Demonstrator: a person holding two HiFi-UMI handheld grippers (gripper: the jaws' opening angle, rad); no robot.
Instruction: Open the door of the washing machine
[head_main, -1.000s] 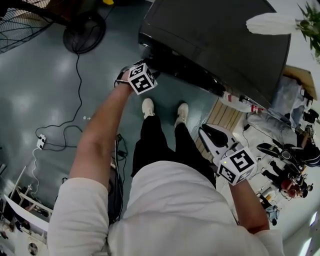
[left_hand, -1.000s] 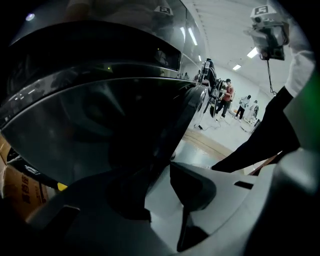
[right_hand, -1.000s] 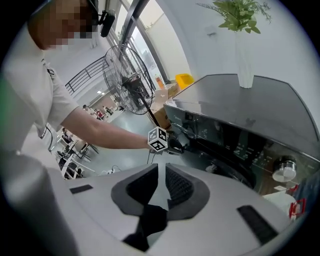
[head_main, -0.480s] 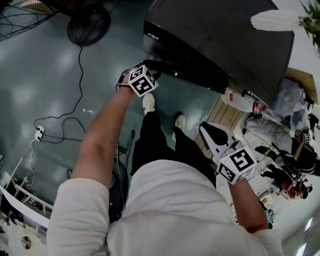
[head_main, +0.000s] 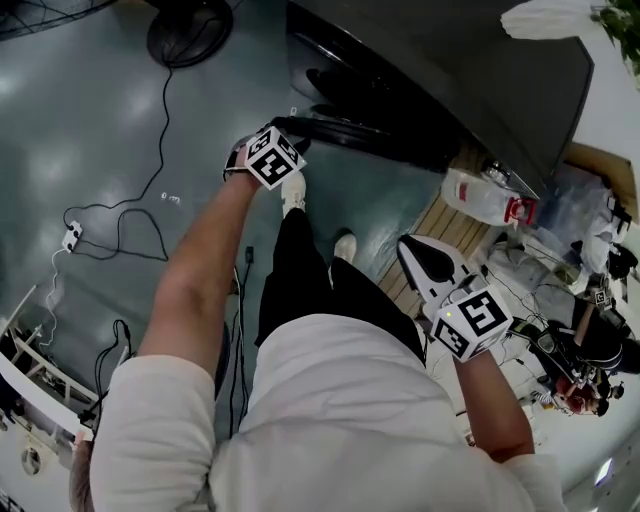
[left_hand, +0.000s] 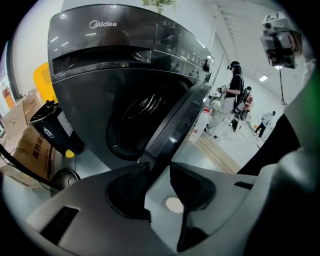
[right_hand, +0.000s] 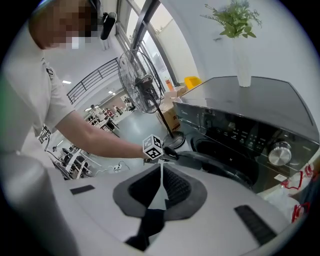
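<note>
Left gripper view: left claw (left_hand: 155, 167) pinches door (left_hand: 175, 125) edge, part-open; nxt prob. swing wider; right claw (right_hand: 161, 172) pressed together.

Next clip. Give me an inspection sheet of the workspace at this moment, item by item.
Surface: glossy grey floor.
Job's things: washing machine; its door stands partly open, drum showing.
Clutter: fan base; white jug beside the machine; cardboard box; vase on the machine's top.
Grippers: left gripper has its jaws on the door's edge; right gripper shut, empty, held away from the machine.
Cables: black cable runs over the floor to a white plug.
Surroundings: people stand in the background.
</note>
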